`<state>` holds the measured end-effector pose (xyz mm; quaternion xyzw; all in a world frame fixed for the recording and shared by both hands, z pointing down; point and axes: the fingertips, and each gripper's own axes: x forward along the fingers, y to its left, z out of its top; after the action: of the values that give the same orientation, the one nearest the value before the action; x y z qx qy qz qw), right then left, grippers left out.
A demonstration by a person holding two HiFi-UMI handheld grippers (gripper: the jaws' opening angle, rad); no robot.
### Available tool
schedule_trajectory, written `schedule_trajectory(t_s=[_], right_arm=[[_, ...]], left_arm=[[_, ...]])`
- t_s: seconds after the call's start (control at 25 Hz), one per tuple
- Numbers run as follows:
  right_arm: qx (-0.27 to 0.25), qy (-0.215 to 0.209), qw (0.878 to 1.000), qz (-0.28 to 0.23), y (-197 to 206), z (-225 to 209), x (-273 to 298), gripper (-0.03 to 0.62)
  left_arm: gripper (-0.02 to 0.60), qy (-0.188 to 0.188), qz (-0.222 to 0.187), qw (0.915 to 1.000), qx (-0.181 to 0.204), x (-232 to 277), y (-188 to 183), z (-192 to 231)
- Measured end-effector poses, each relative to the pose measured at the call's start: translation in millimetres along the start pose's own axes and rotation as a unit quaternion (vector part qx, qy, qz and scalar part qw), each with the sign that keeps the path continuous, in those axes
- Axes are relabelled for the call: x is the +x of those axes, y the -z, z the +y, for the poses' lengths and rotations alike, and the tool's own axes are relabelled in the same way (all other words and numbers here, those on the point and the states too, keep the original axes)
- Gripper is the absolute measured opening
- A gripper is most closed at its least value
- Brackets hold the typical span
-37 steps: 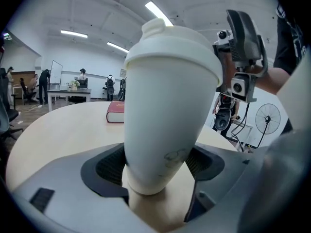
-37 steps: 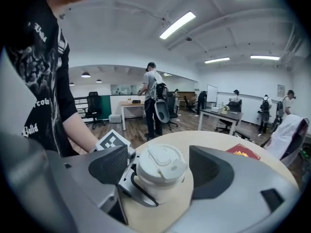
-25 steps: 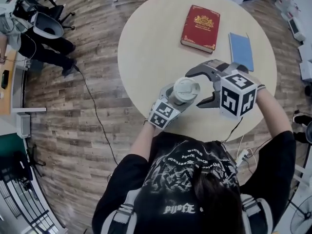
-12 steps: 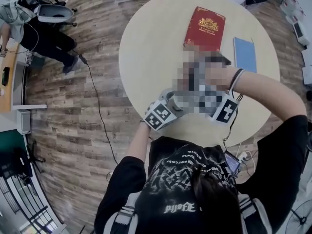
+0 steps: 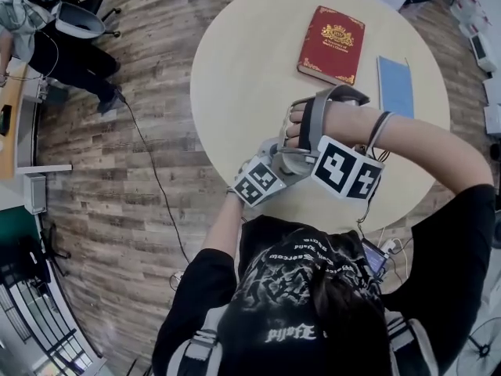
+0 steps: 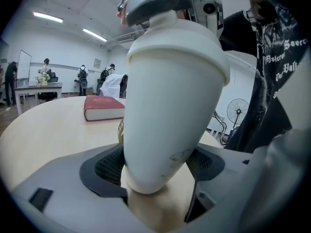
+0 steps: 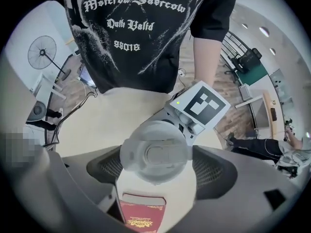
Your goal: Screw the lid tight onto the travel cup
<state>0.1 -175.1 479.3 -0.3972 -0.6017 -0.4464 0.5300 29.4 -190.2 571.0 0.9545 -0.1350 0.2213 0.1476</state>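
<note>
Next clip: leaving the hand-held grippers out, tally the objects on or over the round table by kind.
travel cup: 1
lid: 1
red book: 1
blue notebook: 1
Total: 4

Black short-sleeve tee (image 5: 297,288), white gothic print, black wristband (image 5: 381,124). Grey left tongs (image 6: 155,166) and right tongs (image 7: 160,171), black mesh pads (image 7: 216,171), black-white marker cubes (image 5: 347,168).

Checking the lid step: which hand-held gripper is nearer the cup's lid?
Right. The right hand-held gripper has the lid between its jaws, which have just been opening; the left hand-held gripper clamps the travel cup near its base.
</note>
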Motion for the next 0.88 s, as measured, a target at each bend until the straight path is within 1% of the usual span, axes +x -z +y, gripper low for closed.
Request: schedule_trajectory(t_s=[0.12, 0.24, 0.48, 0.56, 0.64, 0.76, 0.88], right_arm=[[0.034, 0.001, 0.999, -0.003, -0.1, -0.6, 1.4, 0.439], [0.079, 0.007, 0.997, -0.012, -1.6, -2.3, 1.0, 0.439], [0.168, 0.016, 0.985, -0.029, -3.1, -4.8, 1.4, 0.437], [0.206, 0.023, 0.977, -0.042, -4.0, -6.7, 1.0, 0.437], [0.249, 0.034, 0.966, -0.057, -4.3, -9.1, 0.3, 0.437], [0.313, 0.053, 0.945, -0.079, -2.6, -11.8, 0.6, 0.437], [0.363, 0.071, 0.925, -0.090, -1.5, -13.2, 1.0, 0.437]], left_arm=[[0.399, 0.003, -0.002, 1.0000, 0.001, 0.7, 1.0, 0.5], [0.399, 0.000, -0.002, 1.0000, 0.001, 0.1, 1.1, 0.4], [0.402, -0.015, -0.010, 0.9998, -0.013, 0.9, 2.6, 1.2], [0.402, -0.018, -0.012, 0.9996, -0.016, 0.8, 3.2, 1.0], [0.402, -0.022, -0.014, 0.9995, -0.018, 0.9, 3.3, 1.2], [0.402, -0.028, -0.018, 0.9992, -0.022, 1.7, 3.9, 2.5], [0.402, -0.036, -0.022, 0.9988, -0.025, 0.9, 4.2, 2.9]])
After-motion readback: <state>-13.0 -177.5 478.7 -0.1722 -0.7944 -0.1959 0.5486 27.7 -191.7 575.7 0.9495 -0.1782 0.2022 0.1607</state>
